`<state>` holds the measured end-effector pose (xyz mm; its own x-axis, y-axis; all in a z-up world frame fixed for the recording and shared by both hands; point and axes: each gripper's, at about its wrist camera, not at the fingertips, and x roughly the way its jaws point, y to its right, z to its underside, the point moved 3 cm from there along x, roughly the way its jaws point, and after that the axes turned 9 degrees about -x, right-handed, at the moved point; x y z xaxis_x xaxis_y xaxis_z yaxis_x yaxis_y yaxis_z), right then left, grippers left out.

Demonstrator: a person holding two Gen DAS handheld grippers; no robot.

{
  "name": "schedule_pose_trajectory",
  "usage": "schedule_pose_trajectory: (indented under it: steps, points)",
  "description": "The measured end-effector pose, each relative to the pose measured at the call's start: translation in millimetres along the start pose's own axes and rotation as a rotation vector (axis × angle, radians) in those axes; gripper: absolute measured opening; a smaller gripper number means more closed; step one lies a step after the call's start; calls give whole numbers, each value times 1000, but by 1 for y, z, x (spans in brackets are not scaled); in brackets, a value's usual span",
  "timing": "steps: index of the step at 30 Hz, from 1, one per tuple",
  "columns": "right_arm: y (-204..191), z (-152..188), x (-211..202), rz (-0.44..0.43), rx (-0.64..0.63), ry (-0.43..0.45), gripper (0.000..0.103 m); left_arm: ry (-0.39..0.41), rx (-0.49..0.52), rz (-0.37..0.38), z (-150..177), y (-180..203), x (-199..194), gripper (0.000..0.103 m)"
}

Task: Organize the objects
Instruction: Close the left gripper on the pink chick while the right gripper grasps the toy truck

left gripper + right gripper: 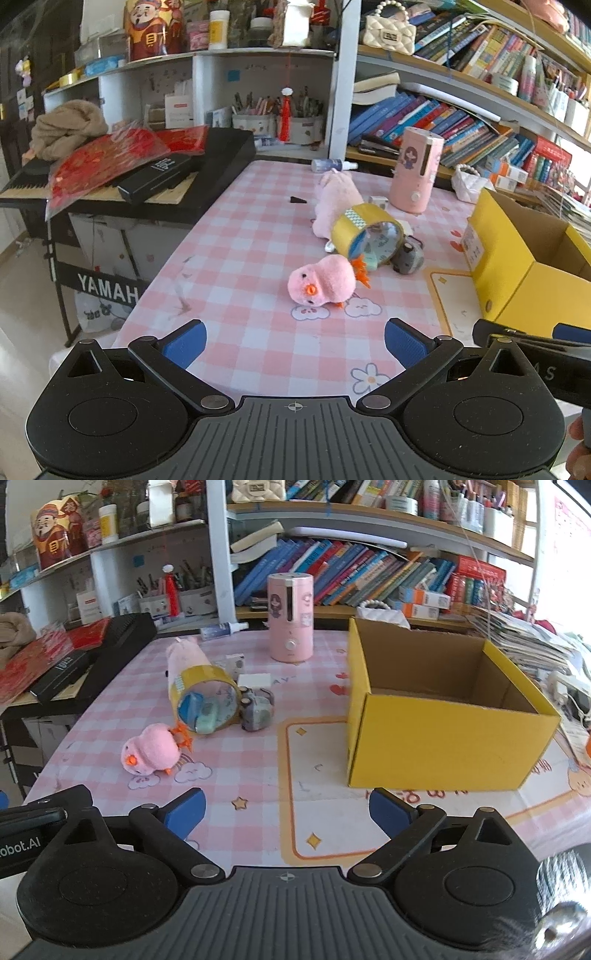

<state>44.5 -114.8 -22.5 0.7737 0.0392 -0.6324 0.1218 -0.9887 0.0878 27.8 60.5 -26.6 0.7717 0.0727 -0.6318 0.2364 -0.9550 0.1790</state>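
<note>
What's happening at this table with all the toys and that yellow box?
A person holds a two-finger gripper in each hand, tidying up. Both the left gripper and the right gripper are open and empty, hovering over the pink checked tablecloth. A pink chick plush, a roll of yellow tape and a small grey toy lie loose. The yellow box looks empty.

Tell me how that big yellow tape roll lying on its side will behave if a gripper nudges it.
The yellow tape roll rests on its curved side, so it will probably roll. Items seem tucked inside it and may slip out. It leans against the pink chick plush, which may shift.
</note>
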Motion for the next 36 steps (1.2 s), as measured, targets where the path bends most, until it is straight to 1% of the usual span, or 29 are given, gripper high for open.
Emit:
schedule_pose_trajectory:
  steps: [8,10,15,17,21,23,28,36]
  points:
    - [-3,-20,21,-53,-20,18,85,-5,-12,-43,-10,-4,17,102]
    - [-2,-26,27,-59,-19,26,85,-6,-13,-48,-14,-3,22,101]
    - [-2,-40,42,-83,-37,38,79,-15,-10,-53,-19,2,35,99]
    - [-1,-44,49,-94,-47,38,73,-22,-3,-49,-21,6,41,95]
    - [1,-52,63,-122,-58,38,68,-34,15,-41,-24,13,52,87]
    - [0,-56,69,-142,-66,37,65,-47,27,-36,-25,17,60,80]
    - [-5,-66,83,-184,-94,44,64,-82,47,-34,-27,24,80,78]
    - [-5,-82,110,-206,-121,26,64,-112,91,-41,-31,36,113,79]
